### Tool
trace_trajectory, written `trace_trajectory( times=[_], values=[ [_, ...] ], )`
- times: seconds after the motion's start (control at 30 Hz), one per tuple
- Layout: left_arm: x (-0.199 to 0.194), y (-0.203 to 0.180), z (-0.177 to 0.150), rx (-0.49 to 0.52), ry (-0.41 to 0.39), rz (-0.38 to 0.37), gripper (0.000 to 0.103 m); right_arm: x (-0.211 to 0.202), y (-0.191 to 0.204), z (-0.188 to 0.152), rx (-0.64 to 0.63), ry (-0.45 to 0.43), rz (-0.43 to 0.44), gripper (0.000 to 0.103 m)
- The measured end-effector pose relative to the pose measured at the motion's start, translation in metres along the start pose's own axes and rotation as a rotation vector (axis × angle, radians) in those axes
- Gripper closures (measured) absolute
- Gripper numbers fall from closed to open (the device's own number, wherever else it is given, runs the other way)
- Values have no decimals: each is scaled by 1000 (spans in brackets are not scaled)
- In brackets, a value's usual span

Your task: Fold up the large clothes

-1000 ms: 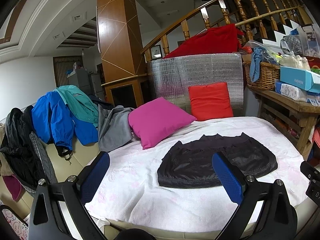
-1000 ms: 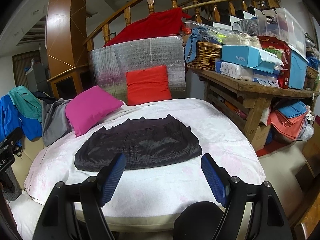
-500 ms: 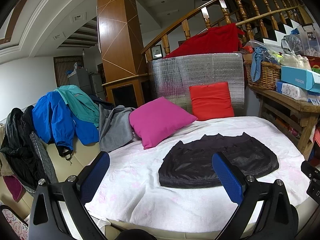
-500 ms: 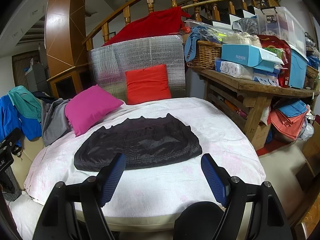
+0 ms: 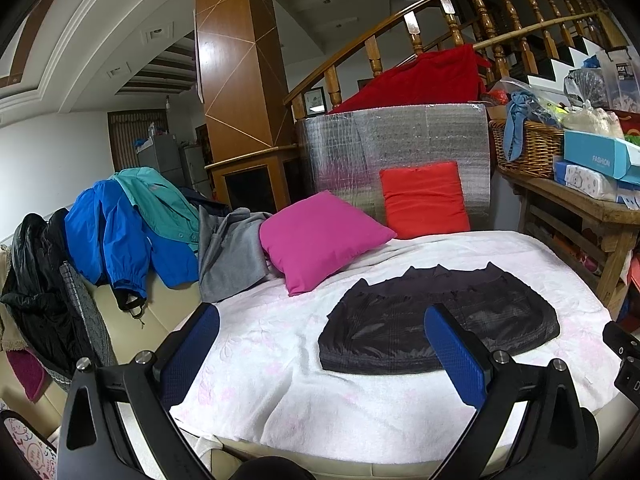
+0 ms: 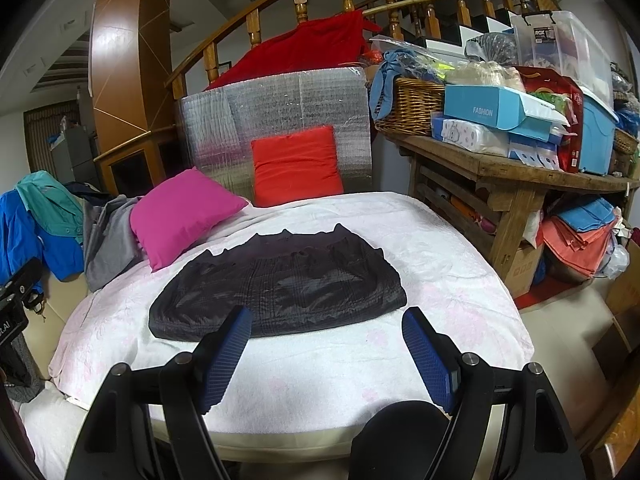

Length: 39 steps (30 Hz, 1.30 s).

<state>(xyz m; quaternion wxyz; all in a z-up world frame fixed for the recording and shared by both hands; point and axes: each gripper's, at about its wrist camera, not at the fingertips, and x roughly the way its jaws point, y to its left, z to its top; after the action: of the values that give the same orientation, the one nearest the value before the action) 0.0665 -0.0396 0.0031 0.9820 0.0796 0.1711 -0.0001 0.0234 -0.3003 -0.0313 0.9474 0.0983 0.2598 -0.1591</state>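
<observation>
Left wrist view showed my left gripper [image 5: 320, 344] with its blue pads spread wide and nothing between them, held back from the near edge of the bed [image 5: 360, 412]. My right gripper [image 6: 326, 352] was likewise wide and empty, above that near edge. Neither touched cloth.

Beyond both lay the dark garment [image 5: 440, 328], folded into a flat, compact shape on the white cover, roughly central, its scalloped far edge toward the pillows. It appeared finished or nearly so; I judged the fold largely complete.

A pink pillow [image 5: 320, 240] sat just beyond the garment's left side, a red pillow [image 5: 424, 200] behind it against a silver panel [image 5: 400, 144]. Further left, a heap of jackets [image 5: 120, 232] waited over the sofa back, apparently still unfolded.

Risks noted: the fabric looked slick and thin, so a one-sided pinch could drag the top layer and undo the fold. A grip taken too deep could catch the bed cover with it. Reaching for the heap could sweep the pink pillow onto the folded piece.
</observation>
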Motion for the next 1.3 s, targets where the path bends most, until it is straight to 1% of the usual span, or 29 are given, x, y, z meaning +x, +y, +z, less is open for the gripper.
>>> trace_trajectory(
  times=[0.47,0.73,0.87,1.3],
  values=[
    [2,1,-3,-8,7,6,1,1,3,-2,-7,1,-1,22],
    [7,4,-2,-19,15,5,1,1,9,11,-17,-28,-12,22],
    [13,5,-1,-32,28,-7,1,5,12,16,-30,-26,-17,22],
    [31,5,-3,-37,54,-8,1,23,15,24,-34,-9,-32,22]
  ],
)
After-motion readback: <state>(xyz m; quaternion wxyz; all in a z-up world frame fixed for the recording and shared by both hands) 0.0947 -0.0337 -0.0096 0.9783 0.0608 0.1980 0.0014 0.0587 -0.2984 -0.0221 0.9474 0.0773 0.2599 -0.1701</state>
